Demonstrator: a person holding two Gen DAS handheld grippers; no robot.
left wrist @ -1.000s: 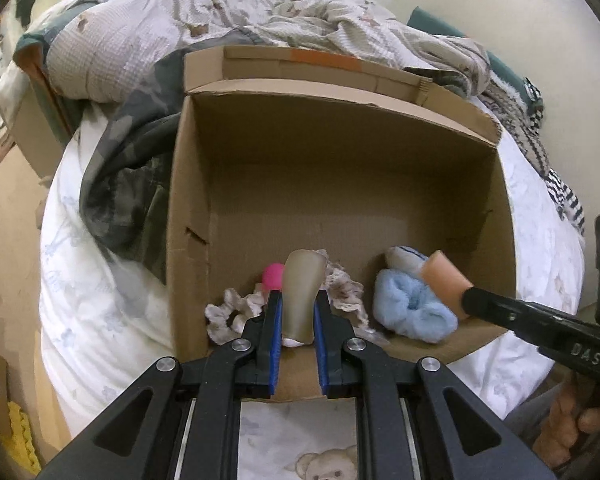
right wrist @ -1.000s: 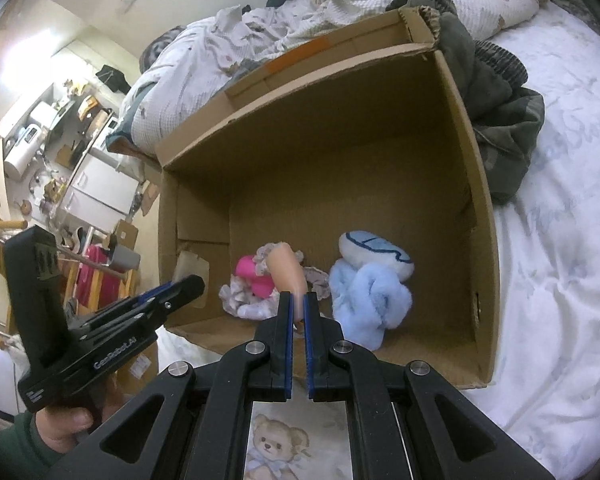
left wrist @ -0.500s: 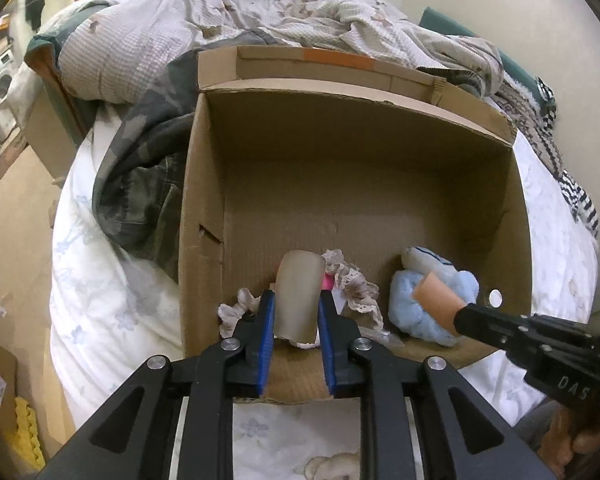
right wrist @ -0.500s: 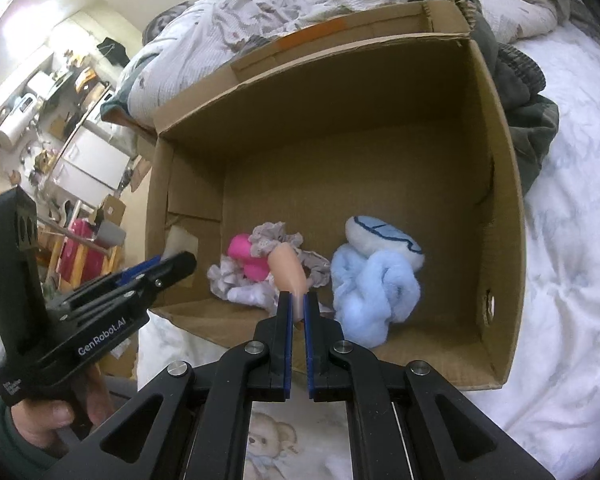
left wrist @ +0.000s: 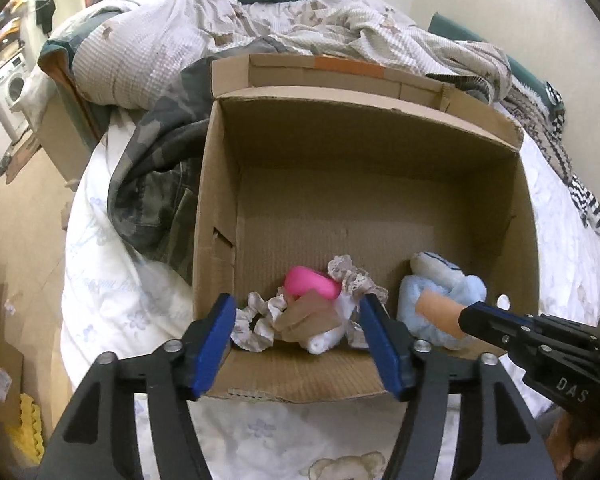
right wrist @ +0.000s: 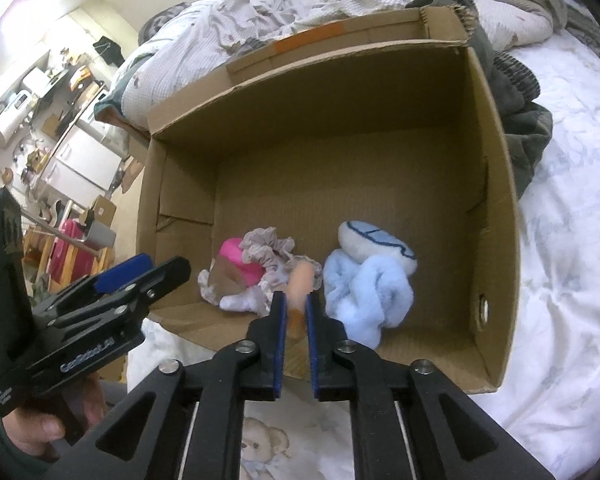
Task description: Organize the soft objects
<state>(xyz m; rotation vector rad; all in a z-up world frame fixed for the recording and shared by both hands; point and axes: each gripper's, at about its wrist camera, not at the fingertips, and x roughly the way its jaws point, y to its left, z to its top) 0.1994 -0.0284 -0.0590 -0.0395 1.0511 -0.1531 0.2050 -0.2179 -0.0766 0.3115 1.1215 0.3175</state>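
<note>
The soft beige sponge piece [left wrist: 308,314] lies dropped among the frilly cloths in the open cardboard box [left wrist: 216,184] below the left gripper [left wrist: 298,344], jaws just spread, while the right gripper [right wrist: 296,320], jaws just parting around a peach foam cylinder [right wrist: 300,280], should release next.

Bed [left wrist: 112,288]: lying under a white sheet with a pale flower print, bear motif showing at 6 o'clock.
Cardboard box [left wrist: 216,200]: sitting open directly on the sheet at centre, flaps standing up at 12 o'clock.
Camouflage garment [left wrist: 156,184]: lying crumpled at 9 o'clock, touching the box wall.
Quilt [left wrist: 148,48]: lying heaped at 11 to 1 o'clock behind the box.
Striped cloth [left wrist: 580,196]: trailing at 3 o'clock.
</note>
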